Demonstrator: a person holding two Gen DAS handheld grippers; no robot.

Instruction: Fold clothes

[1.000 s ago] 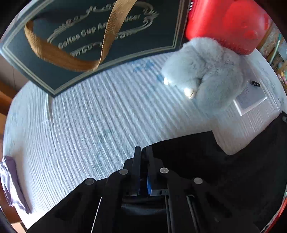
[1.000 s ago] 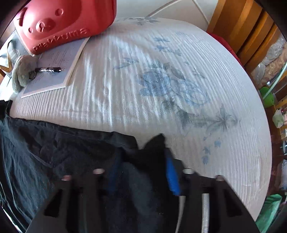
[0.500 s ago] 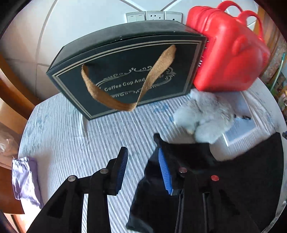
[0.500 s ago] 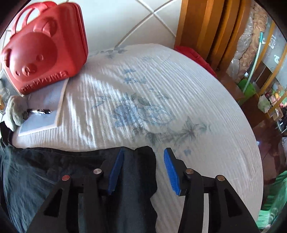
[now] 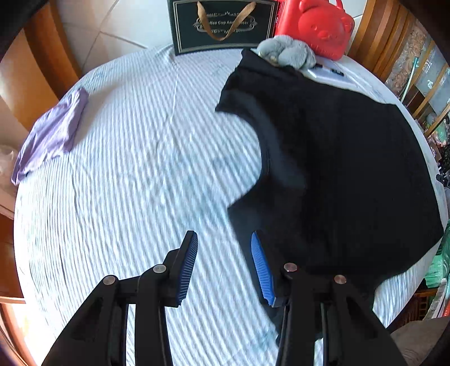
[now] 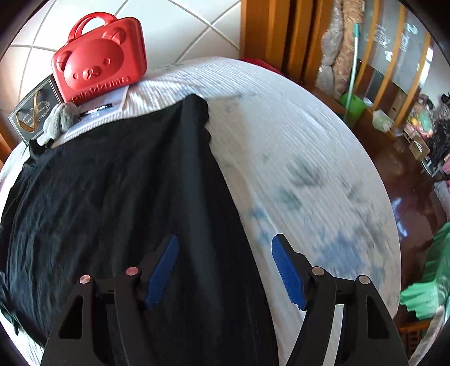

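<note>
- Left wrist view: the left gripper (image 5: 223,264) is seen with its blue pads apart and its jaws opening; nothing is pinched, only striped white cloth lies between them.
- The black garment (image 5: 337,174) is spread flat on the white-covered table (image 5: 126,169), its near corner just beside the right-hand pad.
- At the far edge a dark gift bag (image 5: 225,25) is lettered "Coffee Cup And Saucer", partly crossed by its gold ribbon handle. A grey plush toy (image 5: 287,52) rests on the garment's far corner, beside a red bear-face case (image 5: 317,26). A lilac cloth (image 5: 53,132) lies at the left edge.
- Right wrist view: the right gripper (image 6: 225,267) is spread wide, jaws opening, gripping nothing; the garment's edge runs below the gap.
- The red case carries raised lettering reading "Rilakkuma". A pen (image 6: 97,109) lies on a printed sheet (image 6: 112,98) too small to be read.
</note>
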